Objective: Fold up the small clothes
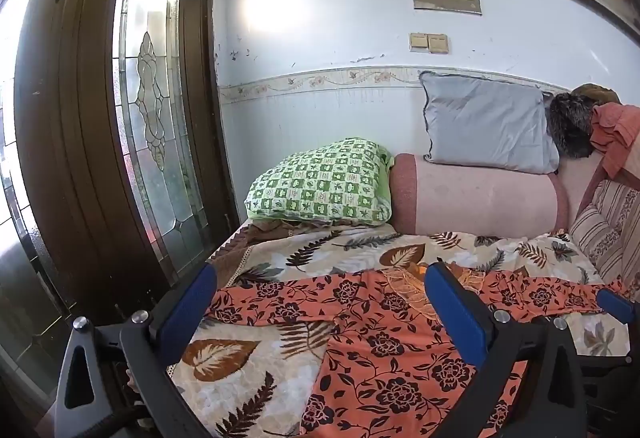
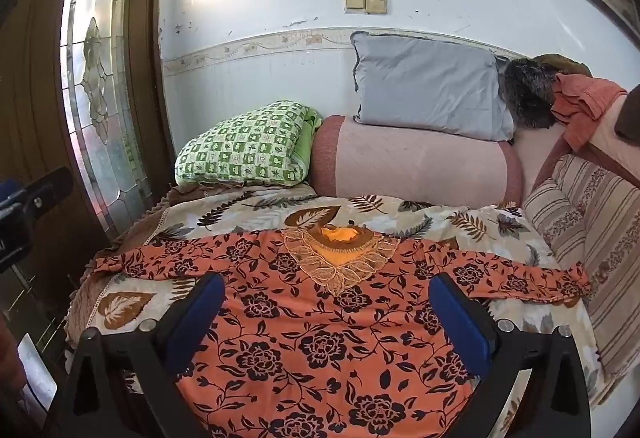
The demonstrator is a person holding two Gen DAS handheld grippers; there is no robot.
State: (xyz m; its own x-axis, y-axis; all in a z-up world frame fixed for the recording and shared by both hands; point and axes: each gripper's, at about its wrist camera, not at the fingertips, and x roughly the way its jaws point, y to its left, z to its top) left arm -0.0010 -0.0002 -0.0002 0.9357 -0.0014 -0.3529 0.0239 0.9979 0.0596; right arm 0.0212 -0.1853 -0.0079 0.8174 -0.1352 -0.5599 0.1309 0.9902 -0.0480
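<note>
An orange blouse with black flowers [image 2: 320, 318] lies spread flat on the leaf-print bedspread [image 2: 248, 210], sleeves out to both sides, embroidered neckline [image 2: 340, 250] toward the pillows. It also shows in the left wrist view [image 1: 384, 338]. My left gripper [image 1: 320, 302] is open and empty, above the blouse's left side. My right gripper [image 2: 328, 302] is open and empty, above the blouse's middle. The right gripper's blue tip [image 1: 616, 304] shows at the right edge of the left wrist view, and the left gripper [image 2: 24, 206] at the left edge of the right wrist view.
A green checked pillow [image 2: 244, 146], a pink bolster [image 2: 416, 166] and a grey pillow [image 2: 428, 94] lie at the bed's head against the wall. A striped cushion [image 2: 592, 230] lines the right side. A wooden door with leaded glass [image 1: 120, 118] stands left of the bed.
</note>
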